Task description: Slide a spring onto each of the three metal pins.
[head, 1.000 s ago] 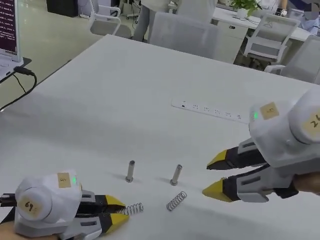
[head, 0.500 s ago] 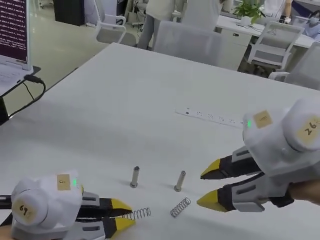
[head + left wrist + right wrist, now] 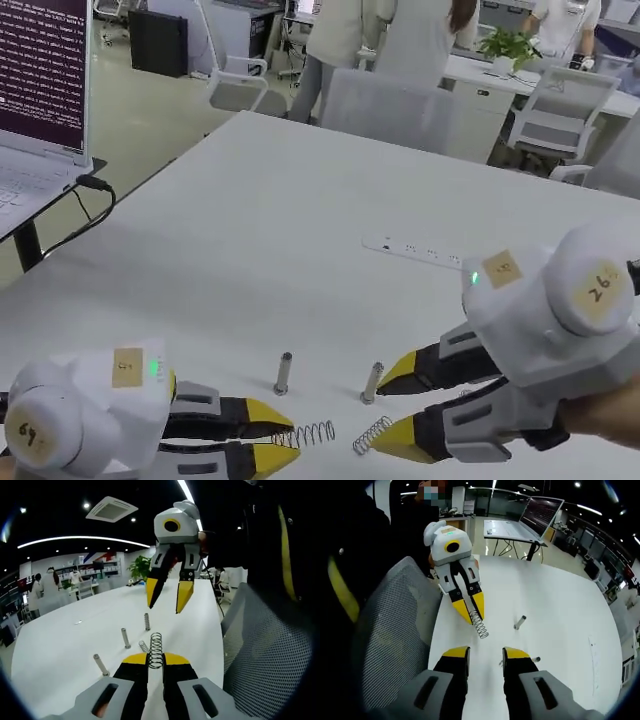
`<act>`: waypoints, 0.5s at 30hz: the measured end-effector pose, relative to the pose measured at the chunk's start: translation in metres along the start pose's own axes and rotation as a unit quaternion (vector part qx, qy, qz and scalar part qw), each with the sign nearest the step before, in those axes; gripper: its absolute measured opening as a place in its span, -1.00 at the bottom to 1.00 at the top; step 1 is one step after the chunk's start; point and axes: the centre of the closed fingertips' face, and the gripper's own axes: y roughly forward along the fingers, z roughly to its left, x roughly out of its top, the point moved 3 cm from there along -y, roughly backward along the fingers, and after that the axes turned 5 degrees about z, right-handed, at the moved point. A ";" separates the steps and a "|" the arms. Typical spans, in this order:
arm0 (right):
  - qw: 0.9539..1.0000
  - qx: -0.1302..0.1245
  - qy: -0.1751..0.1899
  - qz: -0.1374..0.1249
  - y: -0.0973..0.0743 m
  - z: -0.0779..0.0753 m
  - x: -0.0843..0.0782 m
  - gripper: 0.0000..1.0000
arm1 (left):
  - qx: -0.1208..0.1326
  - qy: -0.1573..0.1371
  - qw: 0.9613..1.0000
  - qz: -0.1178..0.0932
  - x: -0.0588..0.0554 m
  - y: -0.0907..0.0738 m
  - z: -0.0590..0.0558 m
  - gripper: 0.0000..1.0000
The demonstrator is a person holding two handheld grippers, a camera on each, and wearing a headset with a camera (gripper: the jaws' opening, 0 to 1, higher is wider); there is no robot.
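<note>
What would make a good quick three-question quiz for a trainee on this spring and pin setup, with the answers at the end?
1. True or false: the left gripper is shut on a spring.
2. How many metal pins stand on the white table in the left gripper view? A) one B) three C) five
3. One word: is the right gripper open or shut?
Key: 1 true; 2 B; 3 open.
</note>
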 end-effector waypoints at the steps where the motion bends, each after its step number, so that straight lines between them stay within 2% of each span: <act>1: 1.000 0.002 -0.001 -0.001 0.001 0.001 0.001 -0.52 | -0.001 0.003 1.000 -0.002 0.002 0.000 -0.001 -0.95; 15: 0.999 0.030 -0.014 0.004 0.013 0.010 0.002 -0.58 | -0.019 0.027 0.999 -0.013 0.020 0.004 -0.012 -0.95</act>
